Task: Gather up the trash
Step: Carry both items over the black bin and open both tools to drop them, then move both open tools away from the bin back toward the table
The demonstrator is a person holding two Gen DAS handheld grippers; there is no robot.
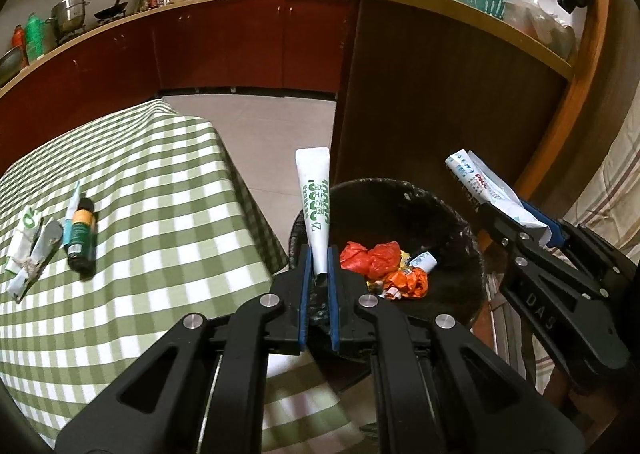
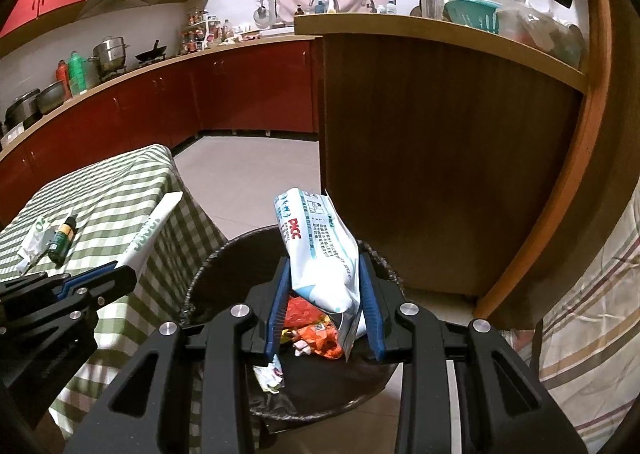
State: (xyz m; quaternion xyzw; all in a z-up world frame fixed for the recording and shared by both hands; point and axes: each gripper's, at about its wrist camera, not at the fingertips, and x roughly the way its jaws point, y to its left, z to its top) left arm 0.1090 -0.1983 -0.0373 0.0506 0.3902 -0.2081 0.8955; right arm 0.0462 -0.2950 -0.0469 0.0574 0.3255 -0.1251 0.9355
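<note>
The left gripper (image 1: 319, 254) pinches one white tube (image 1: 315, 202). The right gripper (image 2: 325, 266) pinches one white packet (image 2: 320, 250). One black bin (image 1: 460, 222) sits below both. Maybe three things lie far left on the table (image 1: 160, 194).

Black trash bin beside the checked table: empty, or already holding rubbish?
Holding rubbish. The black trash bin contains crumpled red and orange wrappers on its bottom, though it is far from full.

Far rim of the bin (image 2: 224, 254) — behind the wipes packet (image 2: 324, 254).
</note>
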